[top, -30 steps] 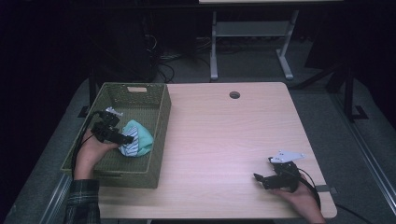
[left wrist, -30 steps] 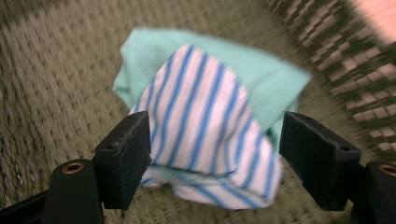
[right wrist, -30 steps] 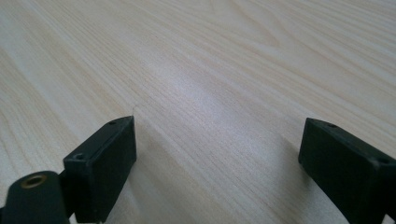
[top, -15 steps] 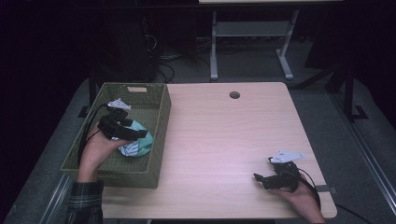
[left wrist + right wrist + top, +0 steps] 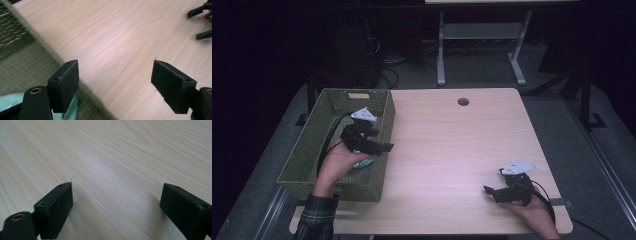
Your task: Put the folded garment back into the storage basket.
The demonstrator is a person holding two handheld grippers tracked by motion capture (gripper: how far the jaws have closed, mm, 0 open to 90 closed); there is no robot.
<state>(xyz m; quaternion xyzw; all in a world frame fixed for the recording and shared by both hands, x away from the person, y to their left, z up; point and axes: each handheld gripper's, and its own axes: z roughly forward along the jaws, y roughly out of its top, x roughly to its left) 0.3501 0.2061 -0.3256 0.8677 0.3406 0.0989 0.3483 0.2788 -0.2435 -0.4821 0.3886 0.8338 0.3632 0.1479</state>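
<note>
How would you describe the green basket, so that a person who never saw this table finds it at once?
Start from the light wooden table; look at its left edge. There stands the green basket, a long woven rectangular one with a handle slot in its far wall. The left gripper hovers open over its right rim. It is the only container there; the tabletop beside it is bare wood.

The left gripper (image 5: 382, 146), a matte black two-jaw tool, carries a grey three-cornered plate (image 5: 364, 115) on top and trails a black cable (image 5: 328, 142); its flat jaw pads look fuzzy, with a brass-ringed hole at the jaw base. The right gripper (image 5: 492, 192) is built alike. A dark green plaid sleeve (image 5: 316, 219) covers the left forearm.
</note>
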